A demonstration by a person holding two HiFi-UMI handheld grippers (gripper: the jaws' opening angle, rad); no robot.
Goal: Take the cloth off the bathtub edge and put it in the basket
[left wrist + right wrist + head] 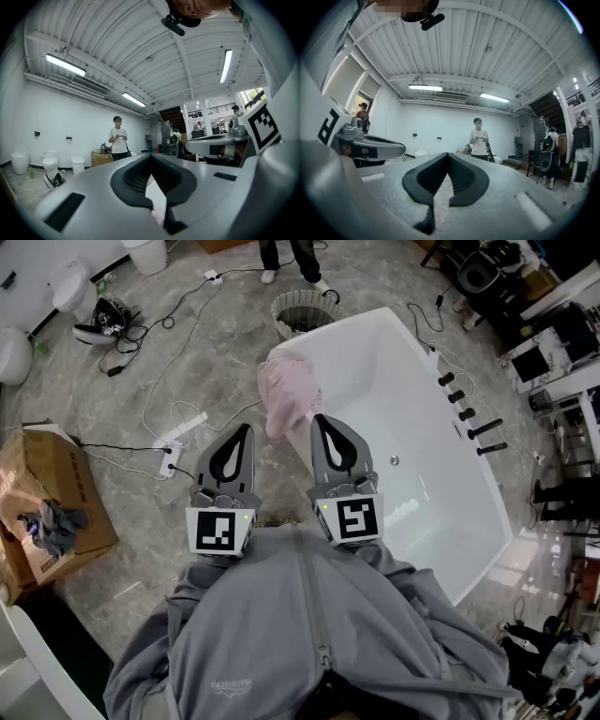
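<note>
At the bathtub's (422, 418) rim nearest the floor, at about 11 o'clock from centre in the head view, the pink cloth (286, 395) hangs bunched over the edge, touched by neither tool. The white woven basket (302, 310) stands on the marble floor just past the tub's far end, at 12 o'clock from the cloth, and I can make out nothing inside it.

The left gripper (242, 435) and the right gripper (322, 423) are both clenched on nothing. They are held level, side by side, close to the person's grey sweatshirt. The right one's tip sits just short of the cloth's lower fold, and the left is over bare floor at 9 o'clock from it.

By my reading, no part of the task is done. The jaws have to part, take the cloth, lift it clear of the rim and carry it on toward 12 o'clock to the basket. A cardboard box (56, 484) lies well apart at 9 o'clock.
</note>
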